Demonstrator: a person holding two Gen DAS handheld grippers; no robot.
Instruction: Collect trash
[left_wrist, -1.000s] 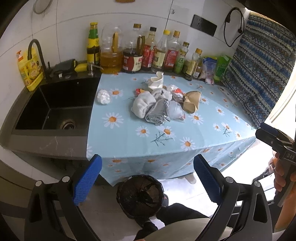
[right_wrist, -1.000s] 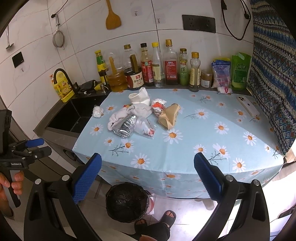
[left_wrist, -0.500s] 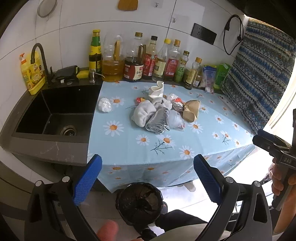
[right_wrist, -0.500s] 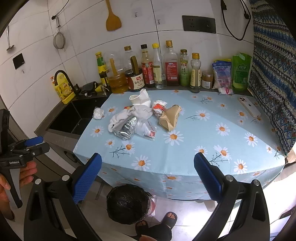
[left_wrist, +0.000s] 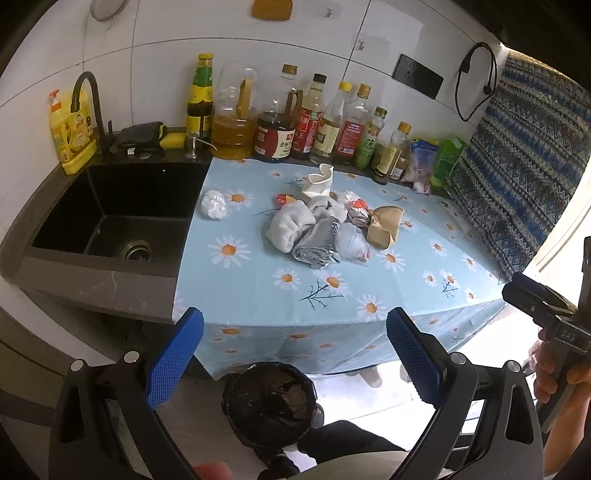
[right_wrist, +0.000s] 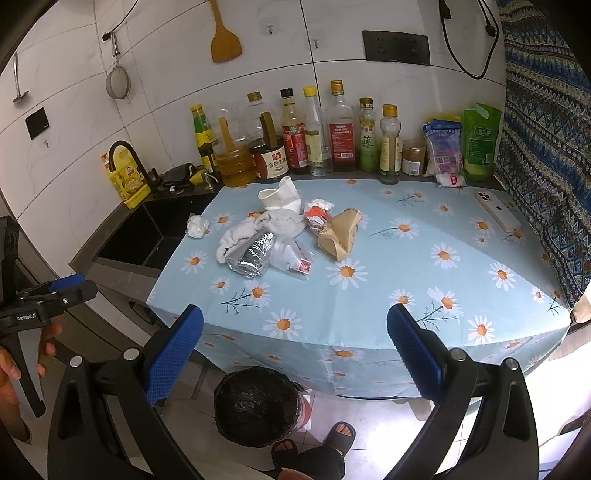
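Left gripper (left_wrist: 294, 356): jaws spread wide, holding nothing, hanging off the counter's front edge. Right gripper (right_wrist: 294, 356): likewise wide apart and empty.

Trash pile (right_wrist: 280, 236) on the daisy tablecloth (right_wrist: 369, 295), at 12 o'clock from both grippers: crushed white cup (right_wrist: 279, 195), white cloth (right_wrist: 240, 236), foil wrapper (right_wrist: 251, 254), clear plastic bag (right_wrist: 291, 258), brown paper bag (right_wrist: 340, 232). Crumpled white wad (right_wrist: 197, 225) lies apart, at 9 o'clock of the pile.

Bin (right_wrist: 256, 406): black liner, on the floor below the counter edge; contents too dark to tell.

Sink (left_wrist: 110, 221): basin bare.
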